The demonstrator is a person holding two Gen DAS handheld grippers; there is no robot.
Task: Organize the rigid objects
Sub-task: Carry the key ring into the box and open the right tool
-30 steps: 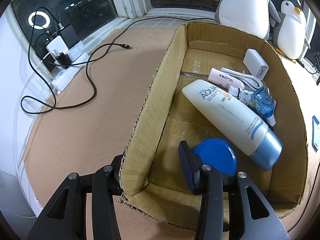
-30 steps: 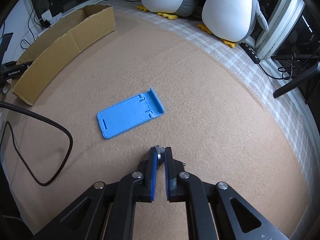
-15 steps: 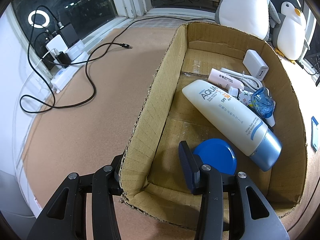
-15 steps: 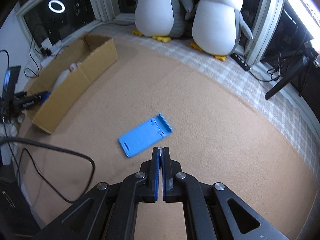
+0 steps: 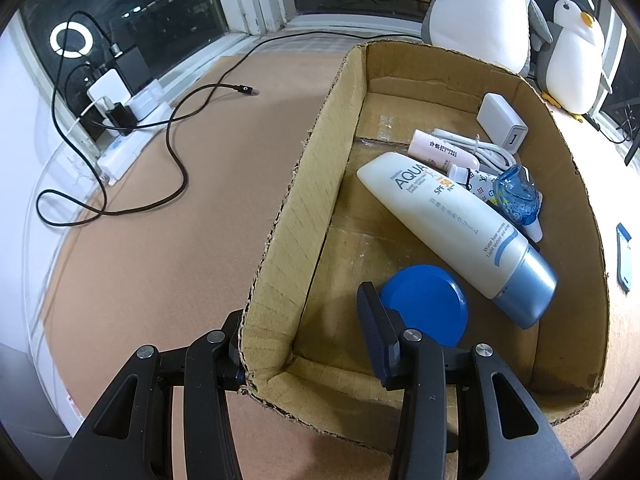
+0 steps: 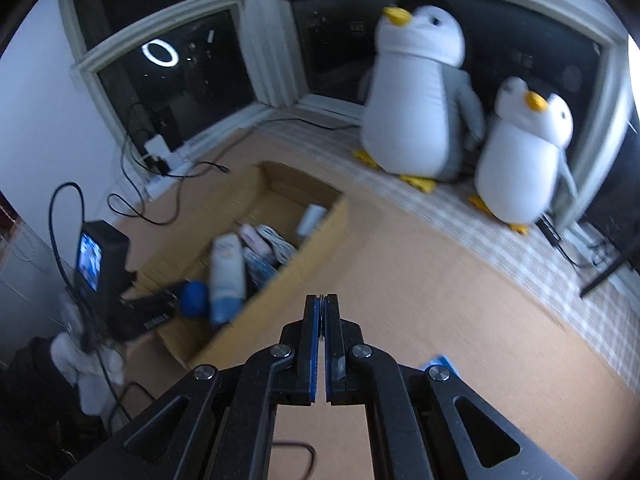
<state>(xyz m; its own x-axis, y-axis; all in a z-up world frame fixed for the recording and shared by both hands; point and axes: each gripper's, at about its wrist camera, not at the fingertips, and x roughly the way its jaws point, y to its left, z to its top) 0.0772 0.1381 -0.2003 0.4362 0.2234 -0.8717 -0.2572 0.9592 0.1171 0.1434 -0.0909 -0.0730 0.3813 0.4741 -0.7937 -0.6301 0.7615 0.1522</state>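
- The left gripper (image 5: 304, 328) was spread wide apart, one finger outside the cardboard box (image 5: 280, 216) and one inside it, with the box's near corner wall between them.
- Just past the inside finger, at about 1 o'clock, a round blue lid (image 5: 428, 302) lay on the box floor.
- Beyond it lay a big white sunscreen tube (image 5: 452, 224), then a pink tube (image 5: 440, 151), a white cable (image 5: 480, 148), a white charger (image 5: 502, 124) and a clear blue thing (image 5: 518, 200).
- A black cable (image 5: 176, 152) curled on the floor at 10 o'clock.
- The right gripper (image 6: 322, 310) was squeezed together with nothing seen between its fingers.
- The box (image 6: 316, 236) sat at 11 o'clock from it, blurry.
- Two penguin toys (image 6: 420, 92) stood by the window at 1 o'clock.
- A corner of a blue stand (image 6: 440, 361) peeked out at 4 o'clock.
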